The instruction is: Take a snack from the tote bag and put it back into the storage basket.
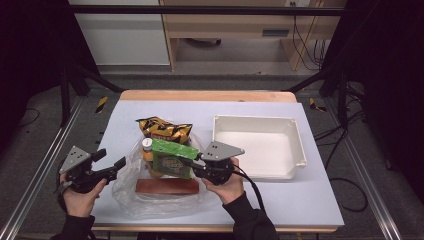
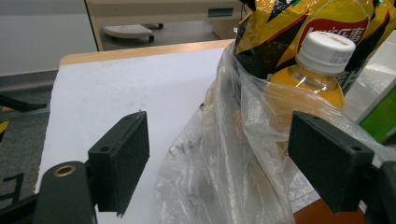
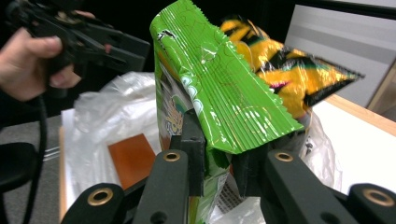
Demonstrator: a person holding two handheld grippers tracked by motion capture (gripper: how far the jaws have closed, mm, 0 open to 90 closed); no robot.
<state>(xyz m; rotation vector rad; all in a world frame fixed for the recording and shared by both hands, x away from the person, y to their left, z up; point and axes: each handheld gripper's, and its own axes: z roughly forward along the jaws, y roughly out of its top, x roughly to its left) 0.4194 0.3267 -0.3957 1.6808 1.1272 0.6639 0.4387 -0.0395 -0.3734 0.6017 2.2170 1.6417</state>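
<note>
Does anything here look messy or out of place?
Only mildly: the crumpled clear plastic bag sprawls open on the white table cover, and the green snack packet hangs tilted, pinched at one edge by the right gripper. Nothing is spilled.

On the desk, a plastic bag lies at the centre-left, spread toward 6 o'clock. In its mouth sit 4 things: a chip bag at 12 o'clock, a bottle just before it, a flat box at 6 o'clock, and a snack packet above the box, touching the bottle at its 9 o'clock side. A tray stands at 3 o'clock of the plastic bag, well apart from it. The left gripper sits at 9 o'clock of the plastic bag, its rim between the spread fingers. The right gripper is at 3 o'clock of the snack packet, fingers clamped on its edge.
</note>
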